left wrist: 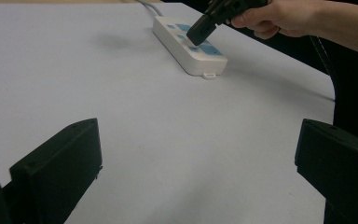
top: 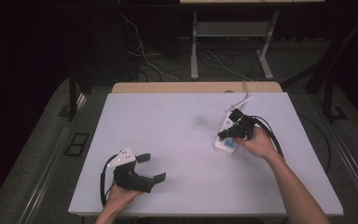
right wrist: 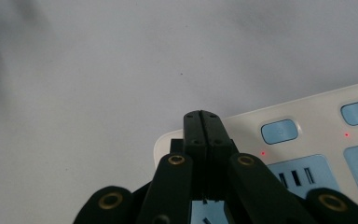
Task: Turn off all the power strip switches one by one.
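A power strip (right wrist: 303, 140) of smooth, slightly glossy white plastic, with pale blue plastic buttons and socket faces. It lies on a matt, pale grey table top (top: 177, 140) with a fine, even surface and a light wood edge at the far side. Both grippers, right gripper (right wrist: 207, 126) and left gripper (top: 150, 167), are matt black plastic; brass-coloured metal rivets sit in the right one's linkage.

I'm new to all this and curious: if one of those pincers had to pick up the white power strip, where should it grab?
Probably across the narrow width of the power strip, coming from above. It lies flat on the table, long and slim, so only its two long side walls sit close enough for jaws to straddle. Its near half looks best, away from the cord.
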